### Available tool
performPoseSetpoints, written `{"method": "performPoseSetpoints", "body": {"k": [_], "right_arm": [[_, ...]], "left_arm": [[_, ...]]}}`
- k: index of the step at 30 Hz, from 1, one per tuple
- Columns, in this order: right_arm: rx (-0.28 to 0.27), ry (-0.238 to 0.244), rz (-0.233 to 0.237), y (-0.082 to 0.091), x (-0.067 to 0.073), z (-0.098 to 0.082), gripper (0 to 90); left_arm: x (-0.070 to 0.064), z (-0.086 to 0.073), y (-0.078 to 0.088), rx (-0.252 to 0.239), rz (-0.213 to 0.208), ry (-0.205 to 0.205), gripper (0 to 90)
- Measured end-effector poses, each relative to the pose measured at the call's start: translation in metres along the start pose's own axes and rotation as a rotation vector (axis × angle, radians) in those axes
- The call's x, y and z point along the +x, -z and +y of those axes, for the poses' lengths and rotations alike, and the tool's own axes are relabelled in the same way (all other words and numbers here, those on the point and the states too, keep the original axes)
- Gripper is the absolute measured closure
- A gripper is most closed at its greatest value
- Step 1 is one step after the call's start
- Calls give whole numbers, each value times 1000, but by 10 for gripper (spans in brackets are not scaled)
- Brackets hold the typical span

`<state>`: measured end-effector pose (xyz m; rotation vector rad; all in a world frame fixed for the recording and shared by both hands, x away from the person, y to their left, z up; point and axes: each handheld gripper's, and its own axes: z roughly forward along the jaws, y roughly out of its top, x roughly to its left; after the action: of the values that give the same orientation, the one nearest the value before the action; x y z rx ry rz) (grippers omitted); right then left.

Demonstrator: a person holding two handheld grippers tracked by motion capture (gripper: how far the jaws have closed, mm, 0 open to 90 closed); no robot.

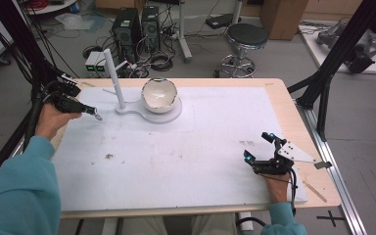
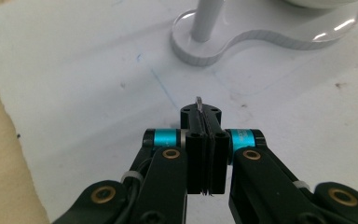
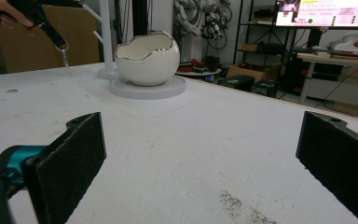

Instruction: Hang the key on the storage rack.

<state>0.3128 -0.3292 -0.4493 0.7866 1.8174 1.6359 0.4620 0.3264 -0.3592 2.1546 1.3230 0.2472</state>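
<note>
Your left gripper (image 1: 96, 116), jaws pinched on a small metal piece (image 2: 198, 102), hovers beside the white stand (image 1: 115, 78) w/ egg-shaped bowl (image 1: 159, 95) on the surface (image 1: 186, 161), right gripper (image 1: 260, 148) agape near you; next, prob. hang or drop it carefully.

Wooden table (image 1: 293, 117) under a white mat (image 1: 191, 161), white stand (image 1: 149, 113) with eggshell bowl (image 1: 159, 95) at the far side.

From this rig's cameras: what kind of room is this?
Most likely a robotics lab or workshop, not a home. Desktop computer towers sit on the floor amid loose cables, a work stool stands behind the table, and shelving plus a monitor fill the background.
</note>
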Motion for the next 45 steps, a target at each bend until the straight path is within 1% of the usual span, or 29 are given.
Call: {"method": "performPoseSetpoints", "body": {"k": [1, 3, 6, 7, 8, 9, 11, 12, 14, 15, 16, 18, 21, 23, 27, 28, 29, 31, 32, 34, 37, 38, 39, 41, 42, 43, 44, 45], "right_arm": [[0, 0, 0, 0, 0, 0, 6], [2, 4, -2, 0, 0, 0, 6], [1, 3, -1, 0, 0, 0, 6], [1, 3, -2, 0, 0, 0, 6], [1, 5, -2, 0, 0, 0, 6], [1, 4, -2, 0, 0, 0, 6], [1, 3, -1, 0, 0, 0, 6], [1, 3, -2, 0, 0, 0, 6], [1, 3, -1, 0, 0, 0, 6], [1, 4, -2, 0, 0, 0, 6], [1, 5, -2, 0, 0, 0, 6], [2, 5, -3, 0, 0, 0, 6], [1, 2, -2, 0, 0, 0, 6], [2, 4, -2, 0, 0, 0, 6], [1, 2, -2, 0, 0, 0, 6], [1, 1, -2, 0, 0, 0, 6], [1, 1, -2, 0, 0, 0, 6], [2, 2, -2, 0, 0, 0, 6], [2, 3, -2, 0, 0, 0, 6], [1, 1, -2, 0, 0, 0, 6], [0, 0, -1, 0, 0, 0, 6], [1, 0, -1, 0, 0, 0, 6], [0, 0, -1, 0, 0, 0, 6], [0, 0, -1, 0, 0, 0, 6], [1, -3, 0, 0, 0, 0, 6], [1, -2, 0, 0, 0, 0, 6], [1, -2, 0, 0, 0, 0, 6], [1, -2, 1, 0, 0, 0, 6]], "left_arm": [[-2, 1, 3, -10, -5, -13, 887], [-6, 3, 10, -37, -30, -43, 887], [-11, 6, 18, -58, -56, -78, 887], [-12, 6, 20, -66, -75, -92, 887], [-14, 7, 22, -79, -80, -95, 887], [-15, 8, 24, -82, -86, -110, 887], [-18, 10, 28, -99, -104, -127, 887], [-19, 11, 30, -109, -115, -128, 887], [-21, 13, 33, -121, -117, -142, 887], [-21, 14, 35, -123, -128, -151, 887], [-22, 14, 36, -136, -129, -156, 886], [-22, 14, 39, -157, -153, -156, 886], [-22, 15, 42, -174, -167, -161, 886], [-22, 15, 43, -191, -171, -161, 886], [-21, 15, 46, -230, -187, -175, 886], [-22, 15, 46, -241, -192, -171, 886], [-22, 16, 47, -242, -201, -177, 886], [-23, 20, 49, -227, -190, -192, 886], [-24, 23, 50, -231, -193, -192, 886], [-27, 29, 53, -240, -199, -212, 886], [-31, 39, 57, -245, -203, -231, 886], [-33, 42, 58, -244, -198, -239, 886], [-34, 45, 58, -252, -211, -245, 886], [-36, 50, 58, -252, -214, -242, 886], [-37, 52, 59, -246, -209, -253, 886], [-38, 55, 60, -250, -206, -259, 886], [-39, 57, 60, -250, -220, -256, 886], [-40, 59, 60, -250, -218, -263, 886]]}}
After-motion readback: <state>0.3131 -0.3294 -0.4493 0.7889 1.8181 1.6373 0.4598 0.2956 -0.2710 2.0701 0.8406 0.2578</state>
